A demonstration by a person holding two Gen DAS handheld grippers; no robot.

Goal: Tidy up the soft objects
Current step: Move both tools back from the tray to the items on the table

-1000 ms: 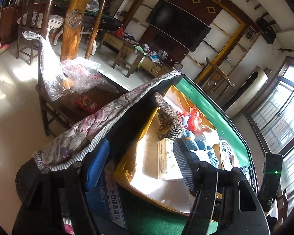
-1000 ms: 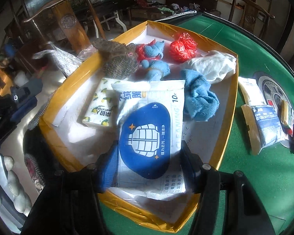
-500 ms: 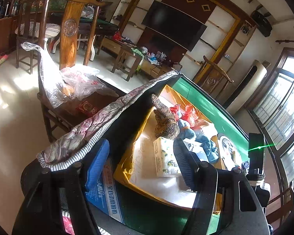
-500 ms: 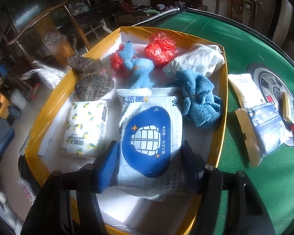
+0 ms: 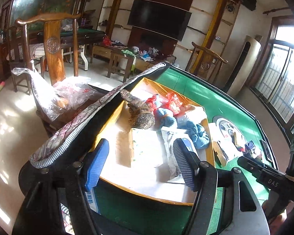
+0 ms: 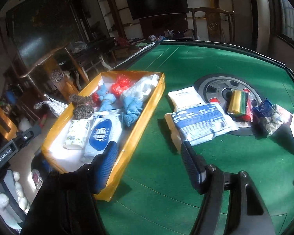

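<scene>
A yellow-rimmed white tray (image 6: pixel 145 115) on the green table holds a blue-labelled wipes pack (image 6: pixel 102 135), a lemon-print tissue pack (image 6: pixel 76 135), a brown knit piece (image 6: pixel 81 105), blue cloths (image 6: pixel 132 109), red bags (image 6: pixel 120 84) and a white cloth (image 6: pixel 143 88). The tray also shows in the left wrist view (image 5: pixel 209 125). My right gripper (image 6: pixel 148 162) is open and empty above the tray's right rim and the felt. My left gripper (image 5: pixel 141 164) is open and empty over the tray's near end.
On the felt right of the tray lie a blue-and-white pack (image 6: pixel 201 125), a white pack (image 6: pixel 184 96), a yellow-green roll (image 6: pixel 237 101) and a small bag (image 6: pixel 268 115) on a round centre disc (image 6: pixel 211 86). A wooden chair with plastic bags (image 5: pixel 55 96) stands left of the table.
My right gripper has let go of the wipes pack, which now lies in the tray, and has drawn back and to the right. My left gripper has shifted slightly.
</scene>
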